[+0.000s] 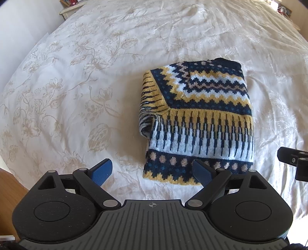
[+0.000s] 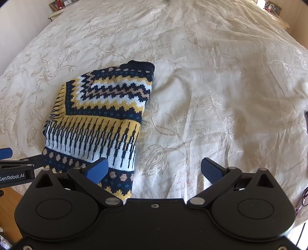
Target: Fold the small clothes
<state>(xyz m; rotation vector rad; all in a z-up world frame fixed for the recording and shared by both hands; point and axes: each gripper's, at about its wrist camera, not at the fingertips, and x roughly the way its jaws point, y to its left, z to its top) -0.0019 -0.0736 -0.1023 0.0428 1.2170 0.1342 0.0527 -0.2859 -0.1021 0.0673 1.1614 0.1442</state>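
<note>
A small knitted sweater (image 1: 200, 119) in navy, yellow and white lies folded into a compact rectangle on the bed; it also shows in the right wrist view (image 2: 100, 119). My left gripper (image 1: 153, 173) is open and empty, just in front of the sweater's near hem, its right finger over the hem. My right gripper (image 2: 154, 170) is open and empty, at the sweater's near right corner, its left finger over the hem. The right gripper's side shows in the left wrist view (image 1: 294, 161), and the left gripper's side shows in the right wrist view (image 2: 17, 169).
The bed is covered by a cream floral bedspread (image 1: 77, 86), also seen in the right wrist view (image 2: 221, 96). A bedside table (image 1: 69, 7) stands at the far left, another (image 2: 273, 11) at the far right. Wooden floor (image 1: 7, 184) shows at the near left.
</note>
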